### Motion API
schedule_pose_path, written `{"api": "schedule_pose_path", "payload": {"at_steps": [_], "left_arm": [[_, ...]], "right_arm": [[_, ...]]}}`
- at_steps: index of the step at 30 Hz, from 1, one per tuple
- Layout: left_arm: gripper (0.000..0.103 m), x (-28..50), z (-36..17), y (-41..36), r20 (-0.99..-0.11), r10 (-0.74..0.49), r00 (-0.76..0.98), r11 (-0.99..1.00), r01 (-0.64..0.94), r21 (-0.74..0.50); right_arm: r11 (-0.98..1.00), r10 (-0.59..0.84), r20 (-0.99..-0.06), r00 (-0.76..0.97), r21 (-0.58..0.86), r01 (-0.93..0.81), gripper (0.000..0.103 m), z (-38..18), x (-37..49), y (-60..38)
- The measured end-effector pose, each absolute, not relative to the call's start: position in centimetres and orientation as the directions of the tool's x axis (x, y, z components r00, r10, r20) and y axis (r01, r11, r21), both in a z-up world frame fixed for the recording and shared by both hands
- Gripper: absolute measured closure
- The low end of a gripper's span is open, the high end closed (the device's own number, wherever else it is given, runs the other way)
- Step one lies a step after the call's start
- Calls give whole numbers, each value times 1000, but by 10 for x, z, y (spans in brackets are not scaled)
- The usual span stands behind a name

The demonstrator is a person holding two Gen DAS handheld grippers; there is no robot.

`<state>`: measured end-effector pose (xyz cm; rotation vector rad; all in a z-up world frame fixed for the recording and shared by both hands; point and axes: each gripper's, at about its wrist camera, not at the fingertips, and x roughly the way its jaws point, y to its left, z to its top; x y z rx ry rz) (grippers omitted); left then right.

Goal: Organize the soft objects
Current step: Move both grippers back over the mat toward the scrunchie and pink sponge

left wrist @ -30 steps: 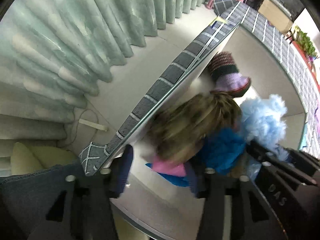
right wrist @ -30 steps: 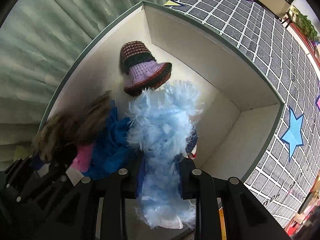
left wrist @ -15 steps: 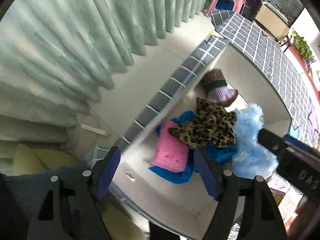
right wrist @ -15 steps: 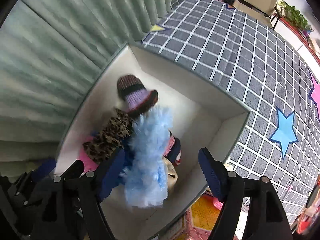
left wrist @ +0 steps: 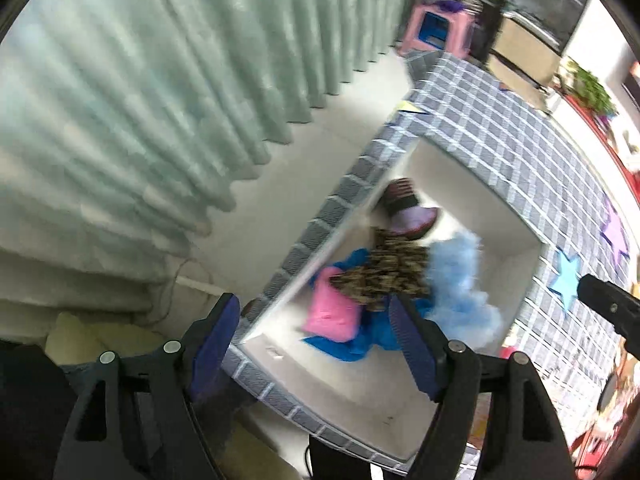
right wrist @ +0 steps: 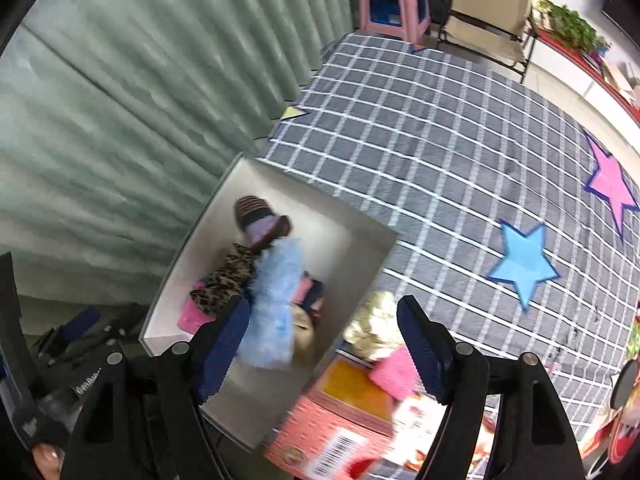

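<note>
A white storage box (left wrist: 500,216) (right wrist: 200,240) stands by the curtain and holds soft items. Inside lie a leopard-print cloth (left wrist: 388,276) (right wrist: 224,280), a fluffy light-blue piece (left wrist: 456,280) (right wrist: 276,300), a pink pad (left wrist: 332,312) (right wrist: 192,318), a blue cloth (left wrist: 360,344) and a striped knit hat (left wrist: 408,208) (right wrist: 260,220). My left gripper (left wrist: 316,344) is open and empty, raised above the box's near end. My right gripper (right wrist: 320,344) is open and empty, above the box's near edge.
A grey checked mat (right wrist: 460,152) with coloured stars lies right of the box. A red carton (right wrist: 352,420) with pink and gold items (right wrist: 376,332) sits near the right gripper. A green curtain (left wrist: 140,100) hangs at left. A pink stool (right wrist: 392,4) stands far back.
Both grippers opened and let go: the leopard cloth and the fluffy blue piece now lie in the box. Both grippers have pulled up and back from the box.
</note>
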<state>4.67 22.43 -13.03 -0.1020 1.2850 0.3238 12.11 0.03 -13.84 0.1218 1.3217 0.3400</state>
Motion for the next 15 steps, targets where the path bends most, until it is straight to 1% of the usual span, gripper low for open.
{"api": "schedule_pose_path", "payload": {"at_steps": [5,12,15], "left_arm": [[23,63,-132,175,-960,123,252,981,-176,79],[23,91,-148,96,-975,19,220,999,29,26],[23,103,-159,67,-980,21,198,994,103,43]], "right_arm": [[959,280,-938,203,266,-93,26,-144,116,-47],[963,262,-951,165,269,21,26,-173,108,-106],[957,280,-951,133,288,47,26,-192,106,-124]]}}
